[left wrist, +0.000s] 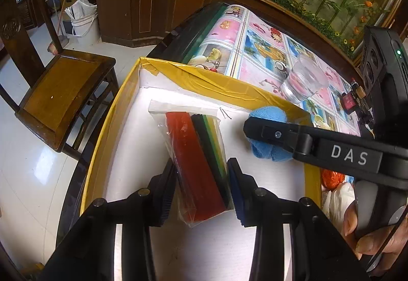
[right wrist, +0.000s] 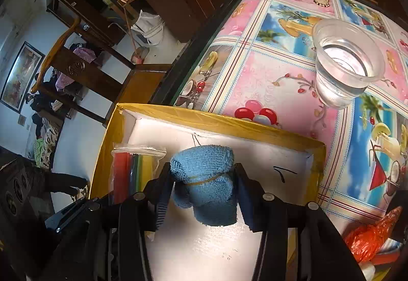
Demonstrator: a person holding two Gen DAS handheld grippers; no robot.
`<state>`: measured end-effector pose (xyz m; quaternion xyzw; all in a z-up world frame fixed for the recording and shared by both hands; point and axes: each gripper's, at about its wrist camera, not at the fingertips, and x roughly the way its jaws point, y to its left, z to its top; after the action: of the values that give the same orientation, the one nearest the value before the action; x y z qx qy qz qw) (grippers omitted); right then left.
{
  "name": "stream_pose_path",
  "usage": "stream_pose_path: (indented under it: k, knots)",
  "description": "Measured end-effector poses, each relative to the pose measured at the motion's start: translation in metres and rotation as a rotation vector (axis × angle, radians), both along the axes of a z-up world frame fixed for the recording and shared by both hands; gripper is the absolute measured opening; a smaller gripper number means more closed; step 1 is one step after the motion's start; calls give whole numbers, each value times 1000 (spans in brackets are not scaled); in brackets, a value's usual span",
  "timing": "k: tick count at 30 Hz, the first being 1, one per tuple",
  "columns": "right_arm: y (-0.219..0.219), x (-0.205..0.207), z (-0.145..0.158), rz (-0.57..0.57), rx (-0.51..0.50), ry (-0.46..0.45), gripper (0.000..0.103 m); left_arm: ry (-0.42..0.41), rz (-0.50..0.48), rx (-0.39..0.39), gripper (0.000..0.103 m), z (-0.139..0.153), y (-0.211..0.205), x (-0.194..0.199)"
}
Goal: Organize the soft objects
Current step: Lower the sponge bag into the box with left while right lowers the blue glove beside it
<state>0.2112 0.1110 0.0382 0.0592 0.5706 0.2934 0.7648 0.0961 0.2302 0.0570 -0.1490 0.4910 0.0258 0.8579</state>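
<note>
Both grippers work inside the yellow-rimmed box: left gripper straddles the bagged foam sheets, seemingly released, while right gripper pinches the blue towel bundle at 3 o'clock.

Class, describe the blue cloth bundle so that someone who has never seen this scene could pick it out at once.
Find the yellow-rimmed box with a white floor, sitting on the fruit-print tablecloth near a clear plastic cup. Inside lie two things: a clear bag of coloured sheets on the left and, beside it, the blue cloth bundle between the right gripper fingers. It alone is fuzzy, rounded and cinched by a rubber band.
</note>
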Motion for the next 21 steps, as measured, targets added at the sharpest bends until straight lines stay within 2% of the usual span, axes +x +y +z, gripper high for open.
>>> stream_pose_path:
  k: [2, 6, 11, 15, 21]
  knots:
    - [2, 2, -2, 13, -1, 10, 56, -1, 0, -3, 40, -1, 0, 0]
    - [5, 1, 0, 34, 14, 5, 72, 6, 17, 10, 52, -3, 2, 0]
    - [-3, -6, 11, 49, 53, 4, 72, 2, 33, 3, 53, 3, 6, -8]
    - [-24, -19, 25, 53, 113, -2, 72, -28, 47, -28, 61, 9, 6, -26]
    - [-55, -48, 38, 63, 161, -16, 72, -55, 50, -73, 61, 12, -11, -51]
